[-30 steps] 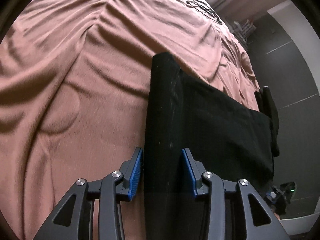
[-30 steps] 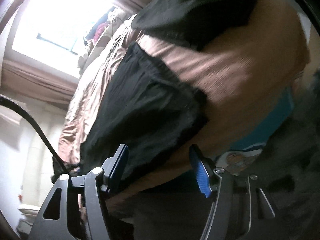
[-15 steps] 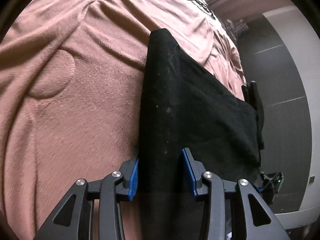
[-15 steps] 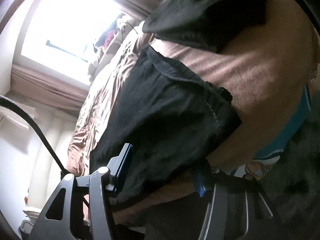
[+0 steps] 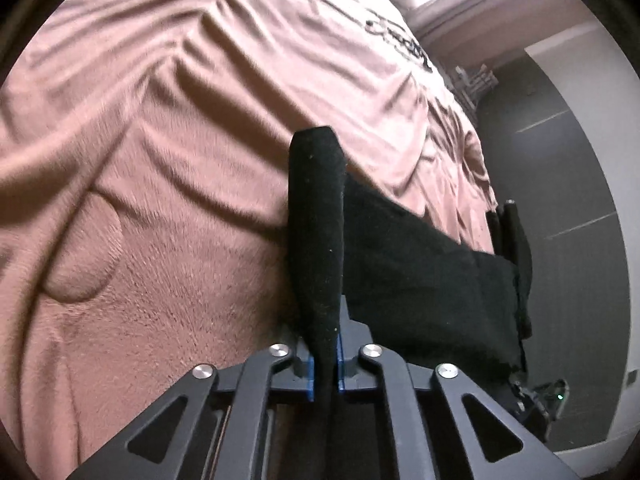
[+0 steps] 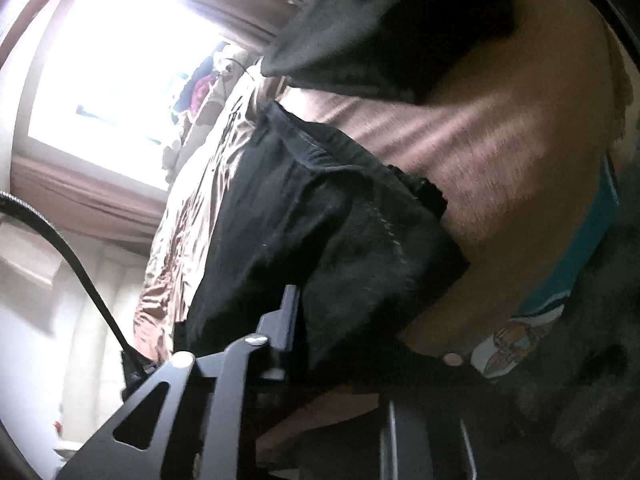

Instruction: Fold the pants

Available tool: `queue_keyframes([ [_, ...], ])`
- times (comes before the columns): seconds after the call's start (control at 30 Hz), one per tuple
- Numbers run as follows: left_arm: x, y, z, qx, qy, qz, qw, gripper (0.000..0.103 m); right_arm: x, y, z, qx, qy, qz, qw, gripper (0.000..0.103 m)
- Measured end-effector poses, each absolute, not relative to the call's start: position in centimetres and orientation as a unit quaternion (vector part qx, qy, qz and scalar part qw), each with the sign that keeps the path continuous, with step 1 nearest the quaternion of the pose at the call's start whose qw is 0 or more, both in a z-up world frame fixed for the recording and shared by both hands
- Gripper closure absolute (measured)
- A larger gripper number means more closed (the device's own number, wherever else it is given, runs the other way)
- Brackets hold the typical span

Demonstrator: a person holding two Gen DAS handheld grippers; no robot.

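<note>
Black pants (image 5: 420,272) lie across a pink bedspread (image 5: 180,200). My left gripper (image 5: 325,360) is closing its jaws, and the blue pads (image 5: 310,368) pinch a raised fold of the pants that stands up like a ridge. In the right wrist view the pants (image 6: 320,220) hang over the bed's edge. My right gripper (image 6: 340,320) is closing on their near edge. Its left finger (image 6: 288,316) presses against the cloth, and the other finger is hidden under the fabric.
A second dark garment (image 6: 400,20) lies further along the bed. A teal patterned sheet (image 6: 580,248) shows below the bedspread (image 6: 500,160). A black cable (image 6: 80,264) crosses on the left under a bright window (image 6: 120,60). Dark floor (image 5: 568,160) runs beside the bed.
Both grippers went from open around the pants to closed on them. The left one now pinches a narrow ridge of cloth. The right one has moved in closer over the pants' edge.
</note>
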State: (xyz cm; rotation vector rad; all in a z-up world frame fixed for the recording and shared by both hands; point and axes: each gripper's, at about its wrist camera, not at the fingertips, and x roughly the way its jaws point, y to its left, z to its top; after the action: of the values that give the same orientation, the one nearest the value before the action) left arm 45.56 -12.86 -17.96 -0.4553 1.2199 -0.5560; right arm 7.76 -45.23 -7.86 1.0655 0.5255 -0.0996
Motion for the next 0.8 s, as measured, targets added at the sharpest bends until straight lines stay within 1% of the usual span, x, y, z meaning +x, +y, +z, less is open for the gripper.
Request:
queue_keyframes([
  [0.1,45.6,-12.2,-16.4,-0.224,0.542,-0.255,0.769,0.097,7.7,-44.3,-6.8,0.487,0.253,-0.055,0.834,0.095],
  [0.23,46.1,-10.8,-14.3,-0.226,0.529,-0.254,0.778,0.098,8.0,-43.2,-5.3,0.474,0.246,-0.035,0.844,0.096],
  [0.37,46.5,-8.3,-12.9,-0.233,0.518,-0.249,0.785,0.098,10.0,-41.3,-4.4,0.45,0.264,-0.018,0.853,0.096],
  [0.8,46.1,1.5,-12.2,-0.258,0.5,-0.202,0.802,0.098,17.5,-35.2,-3.2,0.415,0.298,0.03,0.859,0.096],
])
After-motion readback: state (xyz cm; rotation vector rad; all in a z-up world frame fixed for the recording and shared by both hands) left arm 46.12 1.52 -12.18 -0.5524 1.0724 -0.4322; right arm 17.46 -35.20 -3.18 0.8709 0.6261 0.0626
